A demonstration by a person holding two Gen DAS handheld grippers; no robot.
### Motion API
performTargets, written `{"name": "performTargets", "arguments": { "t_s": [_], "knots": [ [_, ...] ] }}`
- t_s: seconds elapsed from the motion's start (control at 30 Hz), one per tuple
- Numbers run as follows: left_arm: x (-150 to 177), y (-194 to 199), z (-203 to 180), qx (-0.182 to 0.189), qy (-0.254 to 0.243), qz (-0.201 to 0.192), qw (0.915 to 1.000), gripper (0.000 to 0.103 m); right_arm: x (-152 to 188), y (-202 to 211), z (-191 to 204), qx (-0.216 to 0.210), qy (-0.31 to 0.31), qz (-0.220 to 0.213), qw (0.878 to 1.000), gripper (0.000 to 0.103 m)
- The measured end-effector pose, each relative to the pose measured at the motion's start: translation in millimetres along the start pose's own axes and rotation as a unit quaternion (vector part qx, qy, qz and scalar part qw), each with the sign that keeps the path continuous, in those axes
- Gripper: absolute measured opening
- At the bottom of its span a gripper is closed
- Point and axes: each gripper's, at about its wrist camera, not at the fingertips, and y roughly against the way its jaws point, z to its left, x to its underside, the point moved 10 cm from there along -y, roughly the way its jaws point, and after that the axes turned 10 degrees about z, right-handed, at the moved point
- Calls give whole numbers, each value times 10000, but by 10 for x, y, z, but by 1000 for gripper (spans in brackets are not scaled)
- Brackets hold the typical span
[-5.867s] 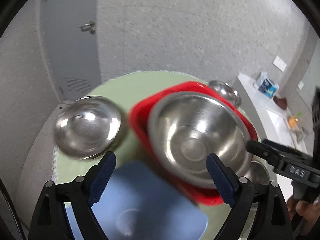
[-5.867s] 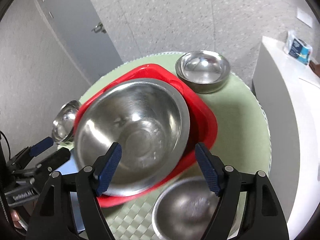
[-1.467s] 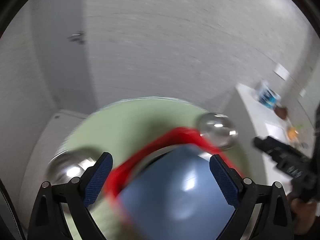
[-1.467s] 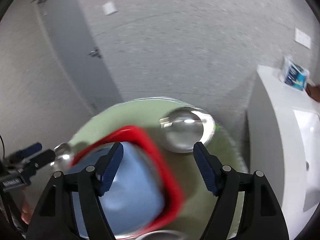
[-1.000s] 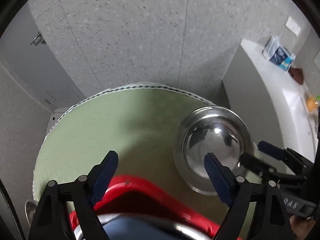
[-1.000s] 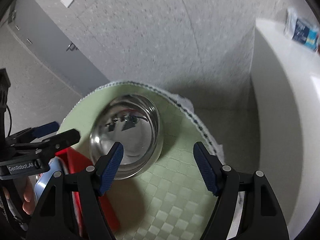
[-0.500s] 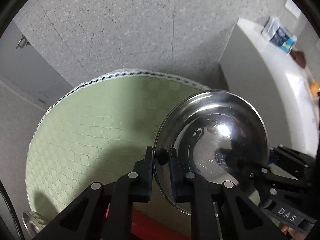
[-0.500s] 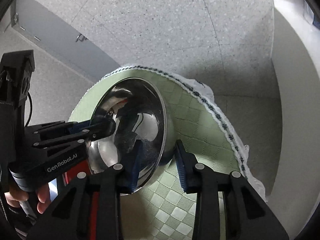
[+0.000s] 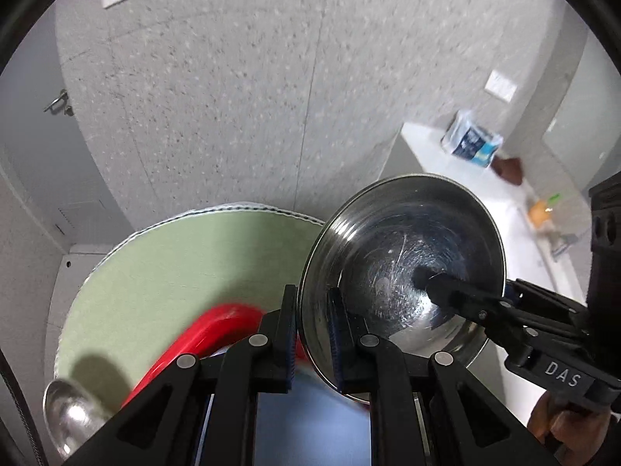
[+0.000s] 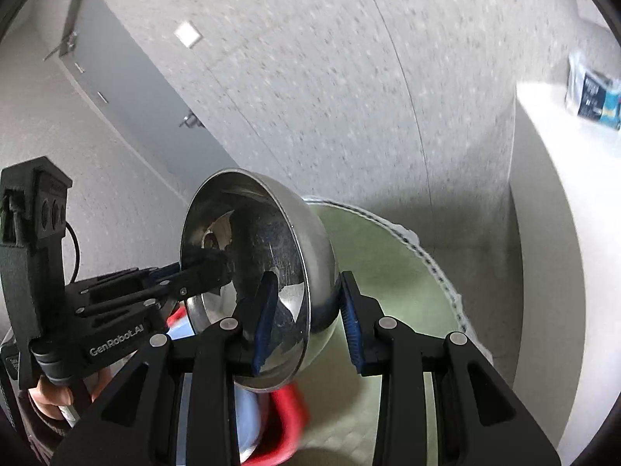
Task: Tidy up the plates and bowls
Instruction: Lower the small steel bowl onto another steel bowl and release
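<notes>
Bowl: a steel bowl (image 9: pixel 403 272) is held tilted above the green table (image 9: pixel 186 256), clear of the cloth, its open side facing the left gripper's camera.
Left gripper: the left gripper (image 9: pixel 312 330) is clenched on the bowl's near-left rim, one pad inside, one outside; its jaws have just been closing onto that rim.
Right gripper: the right gripper (image 10: pixel 306 314) is grasping the same bowl from the opposite side, one blue pad inside the bowl, the other against its outer wall; its jaws have just been closing too.
Hands: a hand (image 10: pixel 50 396) shows under the left gripper's body in the right wrist view.
Red tray: a red tray (image 9: pixel 186 345) lies on the table below the bowl, blurred, with a blue plate (image 9: pixel 310 419) in it.
Second bowl: another steel bowl (image 9: pixel 70 415) sits at the table's near-left edge, beside the tray.
Counter: a white counter (image 9: pixel 458 155) stands to the right, with a blue-and-white packet (image 9: pixel 471 143) on it.
</notes>
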Motion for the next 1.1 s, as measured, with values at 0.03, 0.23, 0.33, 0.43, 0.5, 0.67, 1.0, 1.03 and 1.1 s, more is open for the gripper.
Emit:
{"name": "performTargets", "arguments": {
  "t_s": [0.03,0.23,0.33,0.43,0.5,0.67,1.0,1.03,1.1],
  "knots": [
    [55,87,80,10,-16,-47,10000,11,70,32,164,11,41,-34,10000,33],
    [741,789,713,-75,80,-220,9997,11,454,-64,1075,-69,308,-30,9995,33],
    [1158,1157,1187,-149,334,-246,9990,11,652,-240,1551,-157,480,90,9987,33],
    [1491,1375,1560,-228,592,-227,9977,12,838,-486,1972,-260,660,293,9971,33],
    [1720,1498,1848,-303,808,-208,9960,12,945,-658,2182,-316,796,429,9954,33],
    [2059,1532,2388,-364,1314,-20,9907,12,1129,-1238,2593,-376,981,919,9902,33],
    [2260,1142,2848,-267,1757,520,9827,11,1229,-2040,2634,72,1133,1555,9813,33],
    [2240,1118,2871,-255,1778,562,9821,12,1202,-2082,2633,187,1222,1543,9803,33],
    [2236,1084,2895,-254,1804,626,9813,12,1211,-2104,2630,253,1293,1583,9786,32]
  ]
}}
